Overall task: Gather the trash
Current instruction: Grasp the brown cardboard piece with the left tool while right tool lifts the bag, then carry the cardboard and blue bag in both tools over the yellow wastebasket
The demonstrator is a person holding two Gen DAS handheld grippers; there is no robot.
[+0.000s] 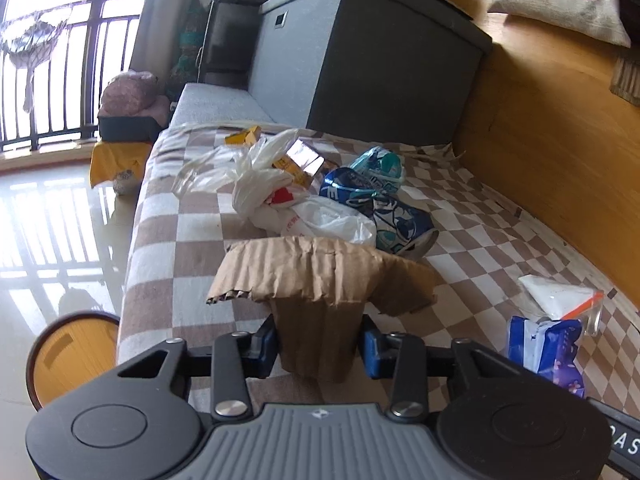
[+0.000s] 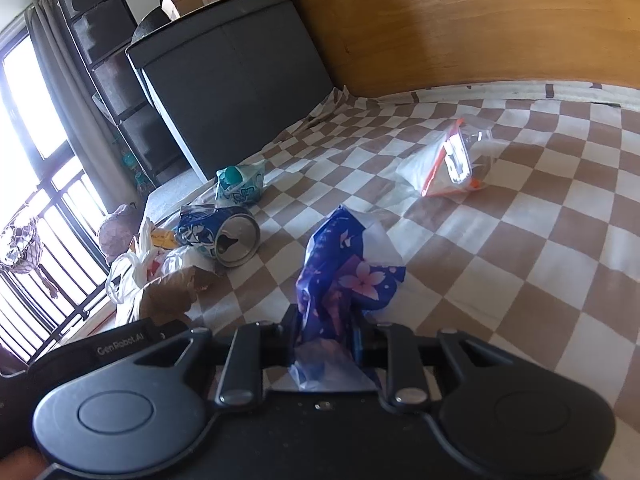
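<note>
A torn piece of brown corrugated cardboard (image 1: 320, 276) sits between the blue pads of my left gripper (image 1: 318, 350), which is shut on its lower part. My right gripper (image 2: 326, 344) is shut on a crumpled purple wrapper with pink flowers (image 2: 344, 276); the same wrapper (image 1: 546, 344) shows at the lower right of the left wrist view. More trash lies on the brown-and-white checked bed cover (image 2: 520, 280): a crushed blue can (image 2: 224, 238), a teal packet (image 2: 240, 186), white plastic bags (image 1: 280, 196), small yellow boxes (image 1: 244, 136) and a clear zip bag with an orange strip (image 2: 448, 164).
A dark grey storage box (image 1: 372, 68) stands at the bed's far end, against a wooden headboard wall (image 2: 460, 24). A round orange bin (image 1: 72, 356) stands on the shiny floor (image 1: 52, 216) left of the bed. A window with railings (image 1: 48, 60) is beyond.
</note>
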